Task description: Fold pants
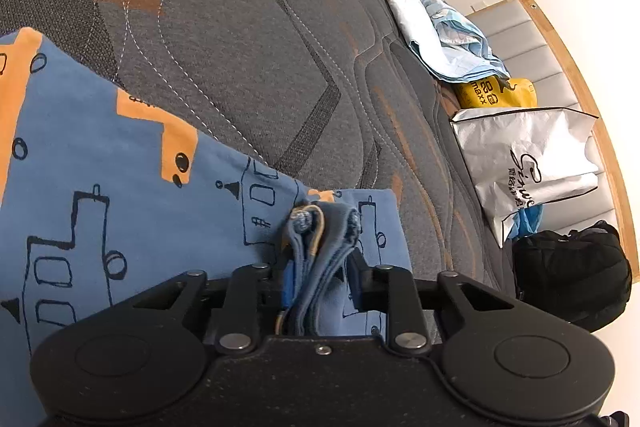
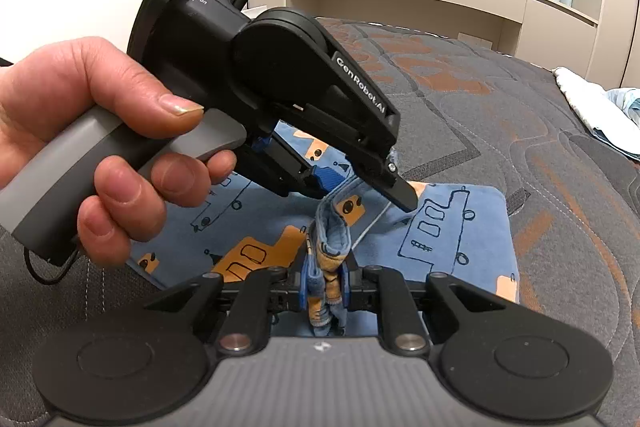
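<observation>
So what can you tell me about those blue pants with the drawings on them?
The pants are soft blue knit, printed with orange blocks and black outlined train-like shapes with round wheels. They lie mostly flat, apparently folded over, on the grey and orange quilted mattress. Both grippers pinch bunched edges of them: the left gripper holds several gathered layers, and the right gripper clamps a raised fold. Only the mattress and the jaws touch them.

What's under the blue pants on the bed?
The pants lie on the grey-and-orange quilted mattress, which shows all around them. Whatever is directly beneath the fabric is covered. Left gripper and right gripper each pinch a bunched edge.
</observation>
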Motion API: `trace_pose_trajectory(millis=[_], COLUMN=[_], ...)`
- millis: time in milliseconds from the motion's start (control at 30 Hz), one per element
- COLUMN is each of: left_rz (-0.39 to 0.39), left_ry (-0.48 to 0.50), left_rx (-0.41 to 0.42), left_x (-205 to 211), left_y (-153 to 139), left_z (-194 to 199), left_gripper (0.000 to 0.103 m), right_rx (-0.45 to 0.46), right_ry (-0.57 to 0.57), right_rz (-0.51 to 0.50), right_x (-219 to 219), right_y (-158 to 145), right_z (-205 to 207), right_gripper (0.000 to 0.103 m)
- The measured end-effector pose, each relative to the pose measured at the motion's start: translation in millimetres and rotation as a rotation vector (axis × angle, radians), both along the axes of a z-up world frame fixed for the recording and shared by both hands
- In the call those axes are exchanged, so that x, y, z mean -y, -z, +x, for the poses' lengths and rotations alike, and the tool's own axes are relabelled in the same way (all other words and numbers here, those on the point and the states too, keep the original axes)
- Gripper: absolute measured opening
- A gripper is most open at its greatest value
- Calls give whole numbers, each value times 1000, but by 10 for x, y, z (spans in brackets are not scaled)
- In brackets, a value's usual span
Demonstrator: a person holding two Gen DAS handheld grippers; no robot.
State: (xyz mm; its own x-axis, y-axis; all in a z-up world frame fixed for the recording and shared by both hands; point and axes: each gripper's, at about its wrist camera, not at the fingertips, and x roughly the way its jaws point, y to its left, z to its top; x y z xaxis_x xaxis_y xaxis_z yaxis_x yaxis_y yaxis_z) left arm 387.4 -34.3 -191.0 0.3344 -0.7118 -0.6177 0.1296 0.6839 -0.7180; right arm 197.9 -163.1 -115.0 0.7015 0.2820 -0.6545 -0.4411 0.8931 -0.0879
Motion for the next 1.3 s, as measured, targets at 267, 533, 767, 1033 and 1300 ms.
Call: trace_pose_trajectory(millis=[267, 533, 767, 1033, 1300], left_rz=[-76, -57, -35, -20, 37], left_ry=[-34, -74, -119, -163, -198], left_rx=[20, 36, 26, 22, 53], left_x=[-219, -494, -828, -1164, -1339], left_y=[-116, -221, -166, -140, -176], left_z=[9, -32, -79, -178, -303], left_gripper=[17, 17, 17, 17, 57], right_rx=[36, 33, 12, -6, -70], right_ry=[-12, -57, -110, -152, -205], right_rz=[26, 43, 41, 54, 74], right_x=[-124, -377, -670, -891, -866], right_y=[-106, -123, -20, 69, 146], right_z=[-35, 38, 101, 126, 179], right_gripper=[18, 18, 18, 18, 52])
